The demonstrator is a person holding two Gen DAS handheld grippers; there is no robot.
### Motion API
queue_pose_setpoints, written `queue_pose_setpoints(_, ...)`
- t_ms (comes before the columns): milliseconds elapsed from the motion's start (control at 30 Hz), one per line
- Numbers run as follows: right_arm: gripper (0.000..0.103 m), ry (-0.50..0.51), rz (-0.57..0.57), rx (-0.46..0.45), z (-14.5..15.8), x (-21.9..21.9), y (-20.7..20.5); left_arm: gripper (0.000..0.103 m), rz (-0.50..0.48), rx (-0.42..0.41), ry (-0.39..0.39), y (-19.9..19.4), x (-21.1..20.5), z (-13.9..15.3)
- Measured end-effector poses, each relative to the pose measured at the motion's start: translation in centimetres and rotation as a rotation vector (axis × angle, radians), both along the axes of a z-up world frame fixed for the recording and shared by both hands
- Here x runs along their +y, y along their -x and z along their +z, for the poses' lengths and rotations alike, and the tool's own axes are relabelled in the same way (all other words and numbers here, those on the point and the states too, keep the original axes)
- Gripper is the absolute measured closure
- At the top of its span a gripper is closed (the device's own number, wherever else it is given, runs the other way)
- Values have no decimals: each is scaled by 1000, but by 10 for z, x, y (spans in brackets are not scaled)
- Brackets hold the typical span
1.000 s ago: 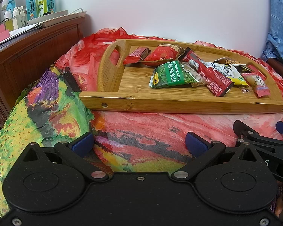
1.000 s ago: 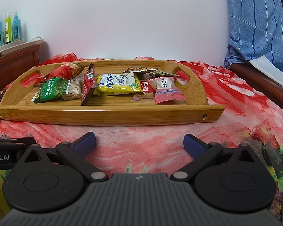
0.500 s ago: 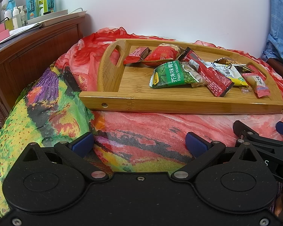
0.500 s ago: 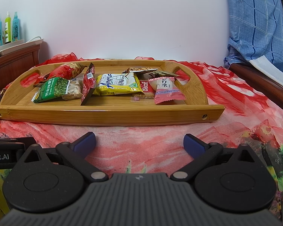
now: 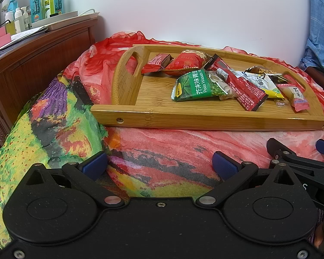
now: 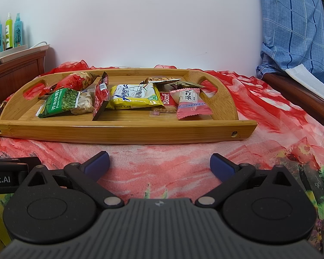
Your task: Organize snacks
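Both tongs spread wide and empty: left gripper [image 5: 159, 164], right gripper [image 6: 159, 164], low over the red floral cloth [image 6: 162, 157]. Straight ahead, well apart, the oblong bamboo tray [image 6: 123, 129], long axis left-right. Nearest the right gripper: pink sachet [image 6: 191, 103], at the tray's right end, pointing near-far. Green pea packet [image 5: 194, 85] nearer the left.

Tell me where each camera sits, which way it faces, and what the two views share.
Left wrist: low on the left gripper, facing the bamboo tray's left end; open jaws and the right gripper show.
Right wrist: low on the right gripper, squarely facing the tray; open jaws show.
Shared: tray, green pea packet, pink packet.
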State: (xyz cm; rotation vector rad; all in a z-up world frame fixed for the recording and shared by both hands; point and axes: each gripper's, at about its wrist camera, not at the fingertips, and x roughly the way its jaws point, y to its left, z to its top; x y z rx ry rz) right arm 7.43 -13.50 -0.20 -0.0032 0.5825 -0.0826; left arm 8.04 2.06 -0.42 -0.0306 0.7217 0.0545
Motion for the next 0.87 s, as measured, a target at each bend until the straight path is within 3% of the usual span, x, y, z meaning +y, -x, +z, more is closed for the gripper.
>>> queue_pose_setpoints(867,0,1,0,0,0,0,0,0,4,-4,-1,2,0,1)
